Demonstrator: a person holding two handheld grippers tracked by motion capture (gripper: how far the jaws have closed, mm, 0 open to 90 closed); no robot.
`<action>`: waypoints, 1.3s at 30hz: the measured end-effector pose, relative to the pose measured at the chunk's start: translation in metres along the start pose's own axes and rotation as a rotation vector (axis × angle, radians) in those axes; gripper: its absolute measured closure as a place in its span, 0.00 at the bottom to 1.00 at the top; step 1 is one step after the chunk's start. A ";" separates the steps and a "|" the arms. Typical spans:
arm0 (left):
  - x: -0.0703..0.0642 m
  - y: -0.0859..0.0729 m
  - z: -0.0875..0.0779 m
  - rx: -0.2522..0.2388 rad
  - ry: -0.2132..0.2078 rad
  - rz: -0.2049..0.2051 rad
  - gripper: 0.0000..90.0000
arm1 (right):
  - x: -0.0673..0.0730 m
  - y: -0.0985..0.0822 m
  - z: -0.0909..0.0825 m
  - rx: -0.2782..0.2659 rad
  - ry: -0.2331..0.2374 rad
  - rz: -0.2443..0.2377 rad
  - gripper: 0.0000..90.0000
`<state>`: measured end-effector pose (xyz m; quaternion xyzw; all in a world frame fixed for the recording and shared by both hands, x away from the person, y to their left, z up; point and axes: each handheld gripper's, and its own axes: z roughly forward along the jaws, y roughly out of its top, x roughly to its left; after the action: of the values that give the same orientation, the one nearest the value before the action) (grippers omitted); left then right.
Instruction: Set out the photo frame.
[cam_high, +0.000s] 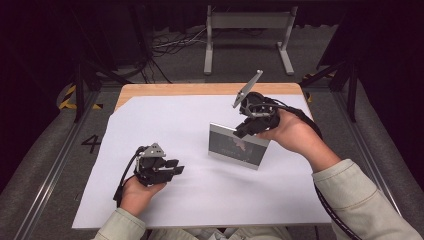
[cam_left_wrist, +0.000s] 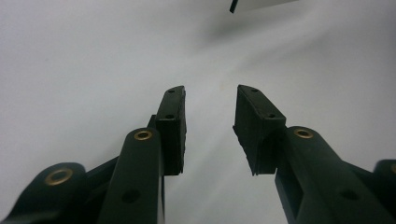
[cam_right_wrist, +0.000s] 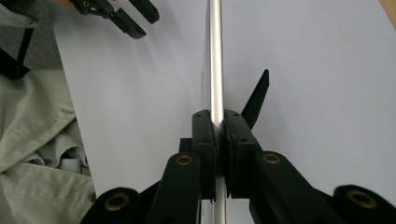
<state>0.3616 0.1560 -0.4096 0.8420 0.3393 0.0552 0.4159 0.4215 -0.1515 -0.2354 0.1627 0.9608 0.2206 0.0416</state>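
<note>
From above, your right gripper (cam_high: 243, 131) clamps the top edge of the silver picture frame (cam_high: 238, 146), which stands near the middle of the white sheet (cam_high: 165, 115) on the table. Along your left gripper (cam_left_wrist: 208, 122), the jaws stand apart over bare sheet, holding nothing. Along your right gripper, the jaws press on the frame's thin metal edge, its black stand (cam_right_wrist: 256, 100) jutting out beside them.

frame (cam_right_wrist: 215, 56): brushed metal edge, smooth | sheet (cam_high: 165, 115): white paper, matt | tabletop (cam_high: 200, 89): wood | jaws: black matt plastic
</note>
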 end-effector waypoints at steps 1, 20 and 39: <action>0.000 0.000 0.000 0.001 0.002 -0.002 0.71 | 0.000 0.001 0.000 0.009 -0.004 -0.011 0.94; 0.000 0.002 0.003 0.004 -0.008 0.005 0.70 | -0.017 0.002 0.022 0.035 0.060 -0.137 0.94; 0.001 0.003 0.005 0.008 -0.027 -0.009 0.68 | -0.022 0.003 0.043 0.091 0.136 -0.253 0.94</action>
<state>0.3657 0.1517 -0.4106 0.8426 0.3378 0.0408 0.4174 0.4498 -0.1384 -0.2728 0.0267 0.9832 0.1806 -0.0037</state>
